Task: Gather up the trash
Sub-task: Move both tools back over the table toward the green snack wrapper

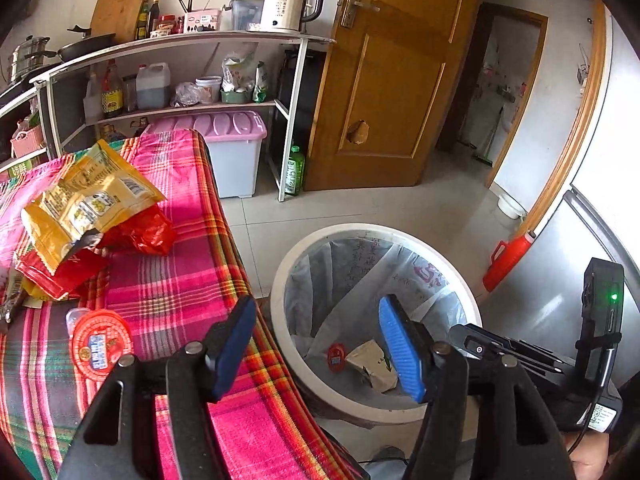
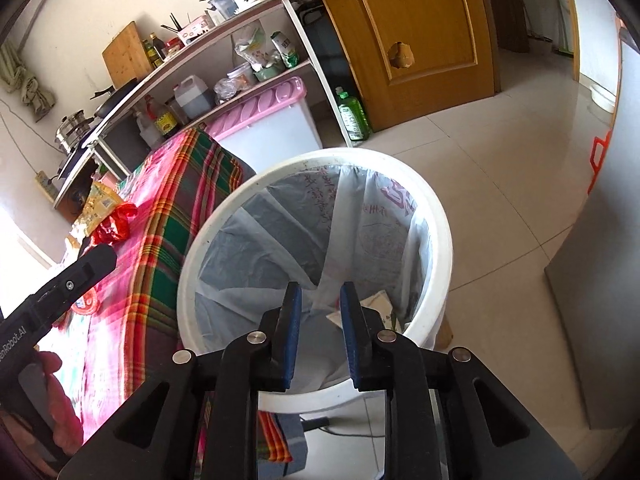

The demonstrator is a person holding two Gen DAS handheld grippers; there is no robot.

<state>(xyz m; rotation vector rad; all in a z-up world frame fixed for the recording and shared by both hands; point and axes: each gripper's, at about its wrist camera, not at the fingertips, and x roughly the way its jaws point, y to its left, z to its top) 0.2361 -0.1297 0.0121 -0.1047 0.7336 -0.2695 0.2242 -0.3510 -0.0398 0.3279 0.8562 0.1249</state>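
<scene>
A white trash bin (image 1: pixel 280 272) lined with a plastic bag stands on the floor beside the table; a crumpled paper carton (image 1: pixel 370 364) and a small red lid (image 1: pixel 336 356) lie inside. My left gripper (image 1: pixel 316 344) is open and empty, over the table edge and the bin's rim. My right gripper (image 2: pixel 319 328) is open with a narrow gap and empty, above the bin (image 2: pixel 436 216). On the plaid tablecloth (image 1: pixel 192 280) lie a yellow snack bag (image 1: pixel 88 200), red wrappers (image 1: pixel 140 236) and a red round lid (image 1: pixel 100 344).
A white shelf rack (image 1: pixel 296 112) with bottles, a kettle and a pink-lidded storage box (image 1: pixel 236 152) stands behind the table. A wooden door (image 1: pixel 384 80), a green bottle (image 1: pixel 295 170) on the floor and a steel fridge (image 1: pixel 568 264) surround the bin.
</scene>
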